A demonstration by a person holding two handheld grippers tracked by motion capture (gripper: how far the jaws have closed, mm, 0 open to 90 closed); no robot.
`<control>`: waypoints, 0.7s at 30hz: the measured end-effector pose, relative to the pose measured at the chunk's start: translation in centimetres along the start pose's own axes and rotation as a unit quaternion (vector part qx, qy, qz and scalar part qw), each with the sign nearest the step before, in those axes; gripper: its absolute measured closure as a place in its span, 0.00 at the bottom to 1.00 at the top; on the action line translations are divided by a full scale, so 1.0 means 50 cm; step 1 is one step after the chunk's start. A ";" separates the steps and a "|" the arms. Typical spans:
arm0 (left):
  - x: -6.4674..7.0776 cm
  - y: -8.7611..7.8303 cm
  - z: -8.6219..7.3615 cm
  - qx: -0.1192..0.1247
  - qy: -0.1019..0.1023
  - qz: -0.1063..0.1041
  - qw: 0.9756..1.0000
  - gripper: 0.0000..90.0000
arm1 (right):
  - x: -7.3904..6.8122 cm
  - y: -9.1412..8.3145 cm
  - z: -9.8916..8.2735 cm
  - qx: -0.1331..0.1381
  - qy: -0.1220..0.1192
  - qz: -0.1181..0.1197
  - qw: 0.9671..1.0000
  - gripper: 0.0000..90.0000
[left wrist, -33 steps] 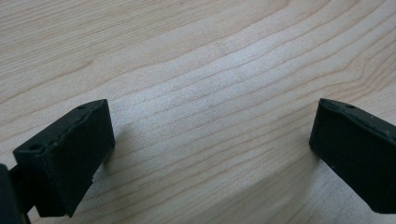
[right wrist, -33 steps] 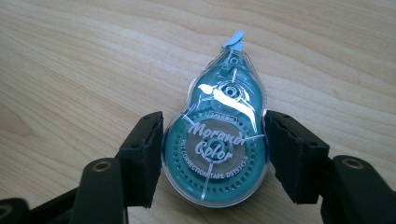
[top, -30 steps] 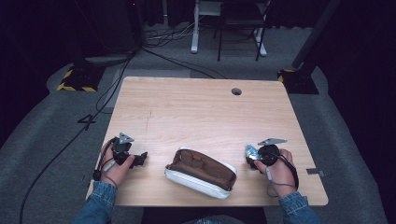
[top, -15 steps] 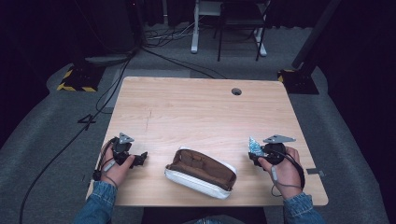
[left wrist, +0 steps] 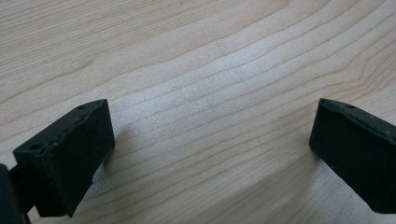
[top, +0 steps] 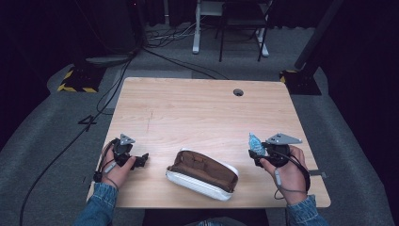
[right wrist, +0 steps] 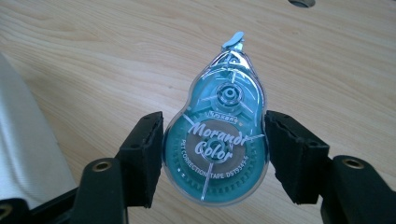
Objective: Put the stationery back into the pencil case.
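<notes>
Lifted since the earlier frame, my right gripper (top: 254, 151) now carries the teal correction tape (top: 254, 142) clear of the table (top: 197, 113), while the left gripper (top: 139, 161) has kept its place. From the high view, the open pouch (top: 202, 173) lies to the left of the right gripper and a little nearer me, its long axis slanting from upper left to lower right; the right hand (top: 287, 172) looks slightly nearer to it than the left. The left gripper view has its jaws spread wide over bare wood, nothing between them. The right gripper view shows both pads pressed on the correction tape's (right wrist: 217, 140) round body, nose pointing away, and the pouch's white edge (right wrist: 23, 154) at left.
</notes>
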State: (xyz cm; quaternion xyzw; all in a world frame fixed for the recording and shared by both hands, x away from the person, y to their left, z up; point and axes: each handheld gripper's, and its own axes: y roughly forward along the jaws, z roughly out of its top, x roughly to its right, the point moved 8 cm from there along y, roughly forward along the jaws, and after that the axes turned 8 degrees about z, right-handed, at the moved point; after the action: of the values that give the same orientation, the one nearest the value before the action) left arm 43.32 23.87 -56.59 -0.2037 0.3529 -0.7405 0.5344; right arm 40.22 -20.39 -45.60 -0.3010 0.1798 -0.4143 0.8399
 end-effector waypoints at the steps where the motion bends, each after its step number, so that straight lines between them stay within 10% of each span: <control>1: 0.000 0.000 0.000 0.000 0.000 0.000 1.000 0.00 | -0.008 -0.006 0.007 0.004 -0.008 0.001 1.000 0.44; 21: 0.001 0.001 0.001 -0.001 0.003 -0.001 1.000 0.00 | -0.086 -0.041 0.047 0.031 -0.052 0.029 0.998 0.44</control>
State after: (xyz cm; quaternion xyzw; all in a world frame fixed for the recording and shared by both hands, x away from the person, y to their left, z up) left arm 43.37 23.80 -56.59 -0.2022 0.3547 -0.7414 0.5326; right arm 37.76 -17.10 -42.27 -0.2910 0.1320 -0.3793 0.8684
